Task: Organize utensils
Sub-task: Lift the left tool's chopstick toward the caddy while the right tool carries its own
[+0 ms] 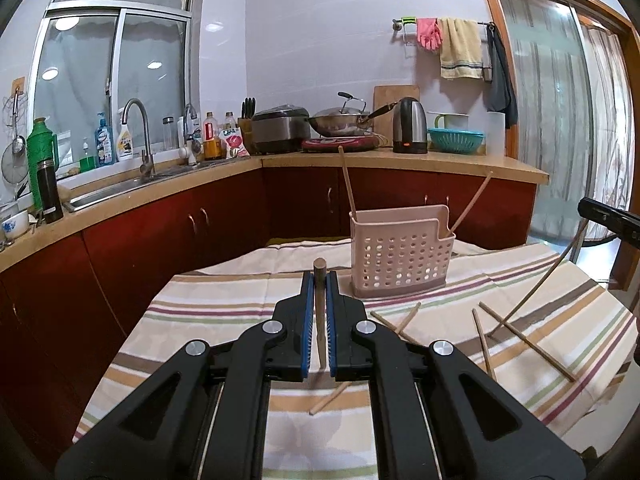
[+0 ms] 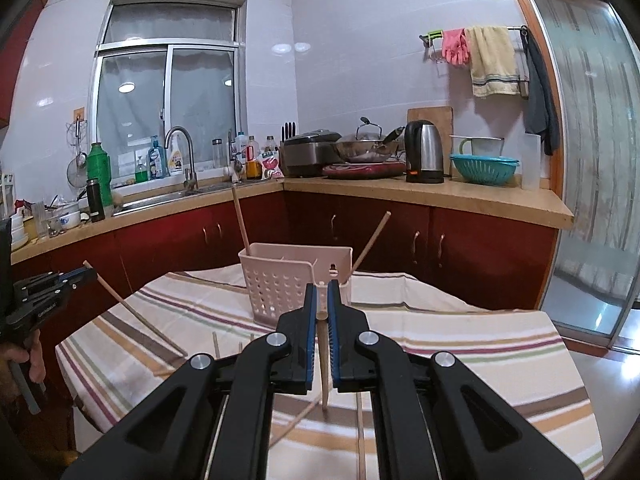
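A pink perforated utensil holder (image 1: 401,254) stands on the striped tablecloth (image 1: 224,304) with two chopsticks leaning in it (image 1: 347,184). It also shows in the right wrist view (image 2: 280,280). My left gripper (image 1: 319,280) is shut on a wooden chopstick (image 1: 320,312), held just short of the holder. My right gripper (image 2: 321,292) is shut on another chopstick (image 2: 323,364), its tip touching the cloth. Several loose chopsticks (image 1: 524,340) lie on the cloth. The left gripper (image 2: 80,278) shows at the left of the right wrist view, with its chopstick (image 2: 136,312).
Red kitchen cabinets (image 1: 160,232) and a countertop with a sink (image 1: 120,192), rice cooker (image 1: 280,128), wok and kettle (image 1: 410,126) stand behind the table. A glass sliding door (image 2: 600,200) is on the right. The table edge drops off at left and right.
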`<state>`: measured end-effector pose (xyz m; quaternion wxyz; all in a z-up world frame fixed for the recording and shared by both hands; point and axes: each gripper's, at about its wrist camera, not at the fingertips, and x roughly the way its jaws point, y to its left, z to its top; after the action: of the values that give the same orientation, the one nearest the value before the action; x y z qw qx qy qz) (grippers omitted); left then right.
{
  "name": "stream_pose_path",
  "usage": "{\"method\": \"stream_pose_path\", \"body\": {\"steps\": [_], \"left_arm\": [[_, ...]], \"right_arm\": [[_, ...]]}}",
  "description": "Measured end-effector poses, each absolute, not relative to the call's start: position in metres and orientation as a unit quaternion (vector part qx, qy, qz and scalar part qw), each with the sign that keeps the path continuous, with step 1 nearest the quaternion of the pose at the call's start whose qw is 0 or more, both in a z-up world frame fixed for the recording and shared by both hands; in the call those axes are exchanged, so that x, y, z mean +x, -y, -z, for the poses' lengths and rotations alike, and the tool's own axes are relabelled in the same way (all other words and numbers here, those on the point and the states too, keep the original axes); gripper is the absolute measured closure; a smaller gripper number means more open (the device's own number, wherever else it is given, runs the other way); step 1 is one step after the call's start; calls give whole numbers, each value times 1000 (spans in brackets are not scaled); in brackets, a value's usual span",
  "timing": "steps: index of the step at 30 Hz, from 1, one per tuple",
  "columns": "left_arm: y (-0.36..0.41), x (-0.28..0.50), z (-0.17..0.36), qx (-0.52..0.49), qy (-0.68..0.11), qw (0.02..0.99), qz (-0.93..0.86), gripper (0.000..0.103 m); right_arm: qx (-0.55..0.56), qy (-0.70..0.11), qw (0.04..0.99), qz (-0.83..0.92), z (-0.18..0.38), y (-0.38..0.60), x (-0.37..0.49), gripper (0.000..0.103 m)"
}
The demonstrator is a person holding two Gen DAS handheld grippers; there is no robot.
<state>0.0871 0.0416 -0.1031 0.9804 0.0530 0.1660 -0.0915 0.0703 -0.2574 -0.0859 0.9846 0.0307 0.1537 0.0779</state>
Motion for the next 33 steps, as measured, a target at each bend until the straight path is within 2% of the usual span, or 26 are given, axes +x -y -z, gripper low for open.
{"method": "stream_pose_path", "body": {"steps": [22,33], "left_arm": [[-29,126,94,59,-143,984,90,96],[-37,133,80,37,-135,985,97,96]], "right_arm": [[30,-173,982,-74,104,256,106,97],[36,-168,982,-84,90,252,110,97]]}}
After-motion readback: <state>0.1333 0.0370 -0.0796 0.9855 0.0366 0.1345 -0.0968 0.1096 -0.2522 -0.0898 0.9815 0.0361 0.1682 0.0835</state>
